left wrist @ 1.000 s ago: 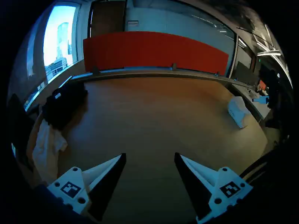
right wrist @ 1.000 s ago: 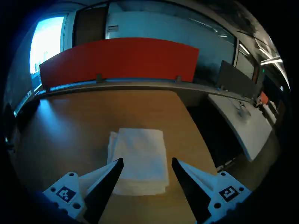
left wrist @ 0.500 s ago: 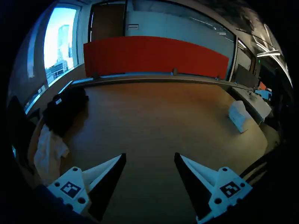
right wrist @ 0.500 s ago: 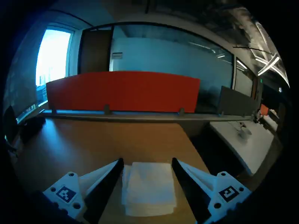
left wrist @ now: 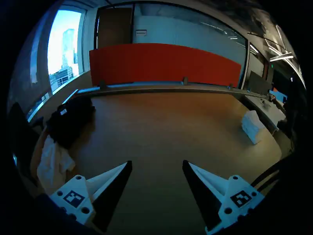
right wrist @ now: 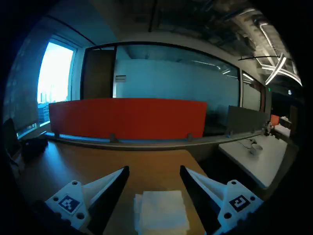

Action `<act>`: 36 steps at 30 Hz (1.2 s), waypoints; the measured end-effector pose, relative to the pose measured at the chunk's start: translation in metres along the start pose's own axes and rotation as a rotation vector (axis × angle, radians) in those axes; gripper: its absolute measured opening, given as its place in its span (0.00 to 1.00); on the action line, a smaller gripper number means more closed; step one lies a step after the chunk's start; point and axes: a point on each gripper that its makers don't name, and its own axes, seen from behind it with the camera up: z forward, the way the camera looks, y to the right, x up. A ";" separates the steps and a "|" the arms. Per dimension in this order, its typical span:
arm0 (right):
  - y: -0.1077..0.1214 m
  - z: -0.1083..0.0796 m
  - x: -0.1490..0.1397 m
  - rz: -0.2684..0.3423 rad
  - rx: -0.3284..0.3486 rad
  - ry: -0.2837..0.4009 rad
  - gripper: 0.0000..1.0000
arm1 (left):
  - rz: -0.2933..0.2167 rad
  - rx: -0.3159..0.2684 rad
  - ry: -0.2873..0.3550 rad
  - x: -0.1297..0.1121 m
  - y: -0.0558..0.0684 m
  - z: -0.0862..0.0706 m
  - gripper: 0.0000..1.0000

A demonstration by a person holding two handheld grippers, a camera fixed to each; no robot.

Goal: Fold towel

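Right gripper (right wrist: 153, 167) pitched up off the towel (right wrist: 162, 211).
Towel dropped from mid-frame to the bottom edge of the right gripper view; ceiling lights (right wrist: 279, 70) came in. Left gripper (left wrist: 157, 161) tipped up slightly, red divider (left wrist: 164, 64) now lower in its view.

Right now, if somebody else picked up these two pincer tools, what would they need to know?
Left gripper: open, empty, above the wooden table.
Right gripper: open, empty, raised above the folded towel.
Done: that white towel lies folded in a neat stack near the table's right edge.
To do: a crumpled white cloth lies at the table's left edge beside a black bag; if it is another towel, it probably needs folding next.
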 end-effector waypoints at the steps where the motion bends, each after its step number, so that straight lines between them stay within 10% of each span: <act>1: -0.002 0.000 0.002 -0.002 0.003 0.002 1.00 | 0.002 0.002 0.009 0.004 -0.001 0.001 0.96; 36: -0.110 -0.003 0.062 0.016 0.117 0.099 1.00 | 0.002 0.175 0.426 0.181 -0.072 0.010 0.95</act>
